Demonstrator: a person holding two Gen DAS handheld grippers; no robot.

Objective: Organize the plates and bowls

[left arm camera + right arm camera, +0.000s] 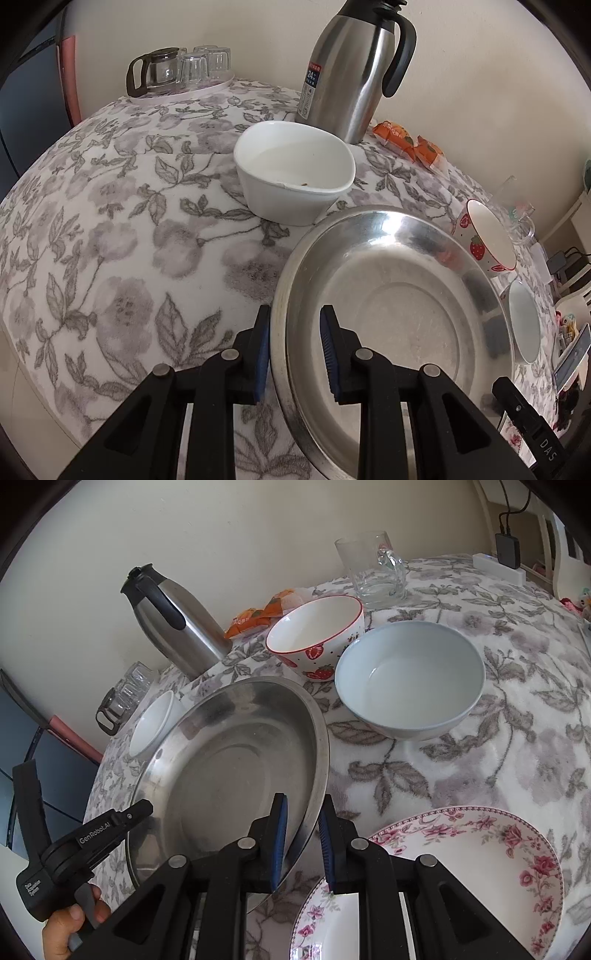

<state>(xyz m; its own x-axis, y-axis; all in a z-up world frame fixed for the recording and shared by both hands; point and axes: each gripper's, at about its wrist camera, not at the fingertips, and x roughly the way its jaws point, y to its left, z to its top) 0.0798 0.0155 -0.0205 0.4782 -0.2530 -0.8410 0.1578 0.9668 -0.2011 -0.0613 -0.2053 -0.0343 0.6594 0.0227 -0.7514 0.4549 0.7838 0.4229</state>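
Note:
A wide steel plate [399, 295] [229, 768] is held by its rim from two opposite sides. My left gripper [295, 350] is shut on its near left rim. My right gripper [301, 842] is shut on its right rim. The plate casts a shadow on the floral cloth; whether it touches the cloth I cannot tell. Beyond it stand a white bowl [291, 170] [155, 720], a strawberry bowl [484, 236] [317, 635] and a pale blue bowl [410, 675] [524, 325]. A rose-patterned plate [461, 867] lies under my right gripper.
A steel thermos jug [354, 70] [173, 616] stands at the back by the wall, orange snack packets [406, 142] beside it. Upturned glasses and a glass pot [155, 70] sit on a tray at the far left corner. A glass mug [373, 568] stands at the back right.

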